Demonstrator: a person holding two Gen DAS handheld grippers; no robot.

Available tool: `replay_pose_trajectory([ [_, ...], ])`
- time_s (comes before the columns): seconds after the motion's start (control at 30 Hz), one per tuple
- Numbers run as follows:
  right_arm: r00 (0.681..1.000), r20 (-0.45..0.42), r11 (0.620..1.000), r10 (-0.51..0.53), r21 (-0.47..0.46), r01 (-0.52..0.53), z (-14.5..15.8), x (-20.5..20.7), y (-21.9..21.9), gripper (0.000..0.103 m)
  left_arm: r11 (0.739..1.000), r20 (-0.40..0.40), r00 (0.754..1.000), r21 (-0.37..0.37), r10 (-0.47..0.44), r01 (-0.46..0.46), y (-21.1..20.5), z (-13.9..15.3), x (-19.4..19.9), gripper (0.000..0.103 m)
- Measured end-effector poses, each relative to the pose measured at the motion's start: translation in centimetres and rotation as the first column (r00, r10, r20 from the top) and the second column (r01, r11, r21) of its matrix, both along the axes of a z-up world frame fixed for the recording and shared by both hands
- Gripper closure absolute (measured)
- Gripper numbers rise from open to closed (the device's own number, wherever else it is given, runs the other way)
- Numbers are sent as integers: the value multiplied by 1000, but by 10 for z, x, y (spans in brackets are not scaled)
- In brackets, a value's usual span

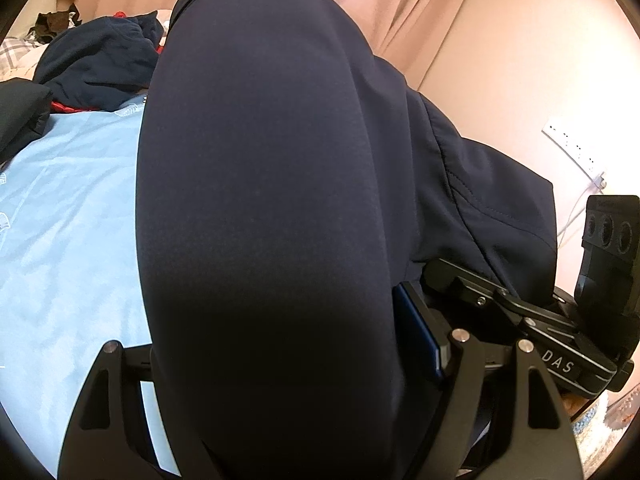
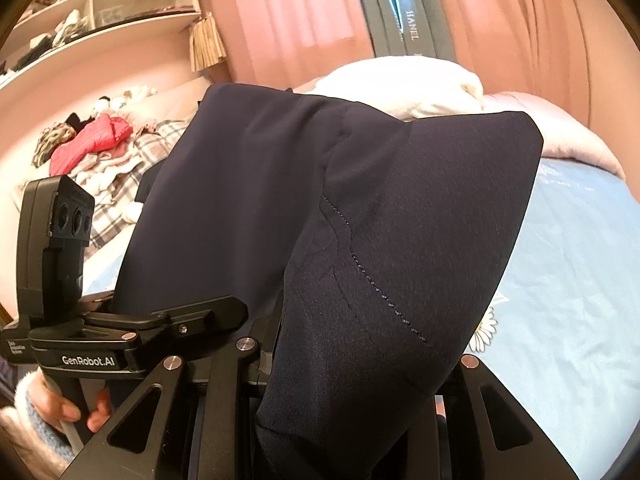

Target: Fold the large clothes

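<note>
Navy garment (image 2: pixel 248 200), gripper (image 2: pixel 352 360) marked "GenRobot.AI", "DAS"

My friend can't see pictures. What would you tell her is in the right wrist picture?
A big dark navy fabric garment drapes over the right gripper and hides its fingers. Beneath lies a light blue bedsheet, with a red puffy jacket on a clothes pile and pink curtains behind.

Bed, light blue sheet (image 1: pixel 72 208); navy clothes heap (image 1: pixel 96 60) at sheet's far end; white pillow (image 2: pixel 404 84) beyond sheet; red garment (image 2: pixel 94 144) on plaid blanket (image 2: pixel 120 188) left of sheet.
</note>
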State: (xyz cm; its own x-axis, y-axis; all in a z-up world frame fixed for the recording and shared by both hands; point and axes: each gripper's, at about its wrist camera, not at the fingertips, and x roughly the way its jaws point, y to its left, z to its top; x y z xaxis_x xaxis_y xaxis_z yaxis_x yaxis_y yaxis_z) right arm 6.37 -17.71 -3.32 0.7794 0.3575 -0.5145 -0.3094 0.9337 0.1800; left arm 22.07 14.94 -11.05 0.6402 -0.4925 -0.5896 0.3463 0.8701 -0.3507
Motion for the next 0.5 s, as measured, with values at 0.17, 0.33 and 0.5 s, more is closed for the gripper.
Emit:
replay_pose_trajectory([
  [0.17,1000,16,1000,8,1,-8,2,17,9,73,1000,11,1000,-1,16,-16,-1,0,9,24],
  [0.33,1000,24,1000,12,2,-12,2,31,19,73,1000,17,999,11,29,-29,-3,-3,19,24],
  [0.5,999,31,1000,11,5,-11,-1,35,29,73,999,28,999,27,36,-37,-7,-1,26,24],
])
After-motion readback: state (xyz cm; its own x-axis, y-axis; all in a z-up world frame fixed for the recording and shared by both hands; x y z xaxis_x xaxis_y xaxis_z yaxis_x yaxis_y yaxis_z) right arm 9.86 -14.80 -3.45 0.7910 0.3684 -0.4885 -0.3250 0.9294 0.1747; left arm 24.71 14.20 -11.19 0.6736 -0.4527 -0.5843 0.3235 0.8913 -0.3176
